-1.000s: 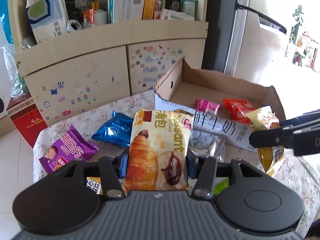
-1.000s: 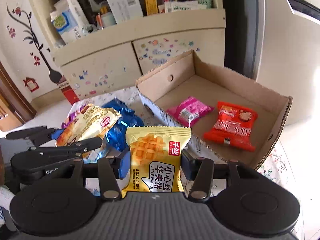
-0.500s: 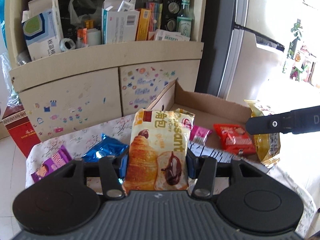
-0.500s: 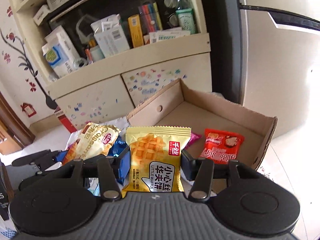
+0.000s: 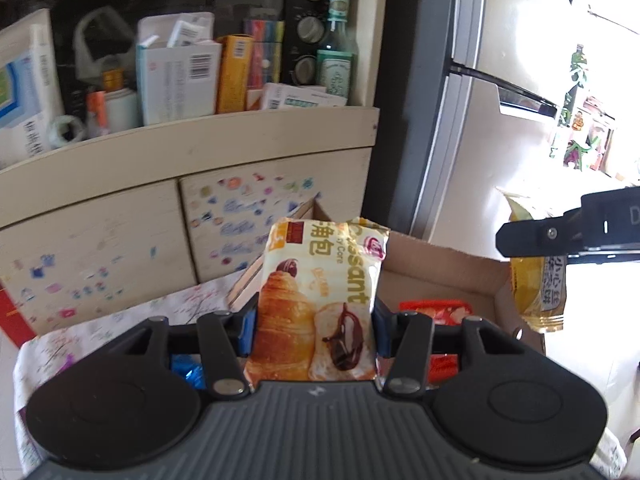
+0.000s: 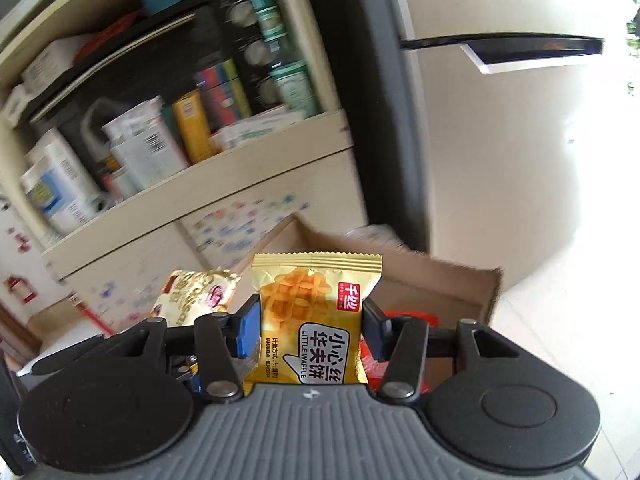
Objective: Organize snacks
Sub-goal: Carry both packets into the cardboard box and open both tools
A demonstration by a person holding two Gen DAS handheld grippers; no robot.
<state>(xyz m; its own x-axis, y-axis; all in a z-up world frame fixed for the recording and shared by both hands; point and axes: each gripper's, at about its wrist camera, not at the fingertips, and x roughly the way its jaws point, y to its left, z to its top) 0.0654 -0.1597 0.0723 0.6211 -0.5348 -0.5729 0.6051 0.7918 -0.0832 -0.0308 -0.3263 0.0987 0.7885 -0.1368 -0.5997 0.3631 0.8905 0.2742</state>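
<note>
My left gripper (image 5: 314, 330) is shut on a cream croissant packet (image 5: 320, 300), which stands upright between the blue pads. In the right wrist view my right gripper (image 6: 312, 326) is shut on a yellow waffle packet (image 6: 316, 320). Both are held above the near side of an open cardboard box (image 5: 448, 272). A red snack packet (image 5: 436, 310) lies inside the box, partly hidden by the fingers. The right gripper and its waffle packet (image 5: 540, 284) show at the right edge of the left wrist view. The croissant packet (image 6: 196, 296) shows left of the waffle in the right wrist view.
A cream cabinet (image 5: 192, 168) with sticker-covered doors and a shelf crowded with boxes and bottles stands behind the box. A flowered cloth (image 5: 120, 328) covers the surface, with a blue packet (image 5: 186, 372) on it. A fridge (image 6: 500, 140) stands at the right.
Both grippers have risen and moved toward the box with their packets still held. The views now look higher, at the shelf, and the loose snacks on the cloth have dropped below the fingers.
</note>
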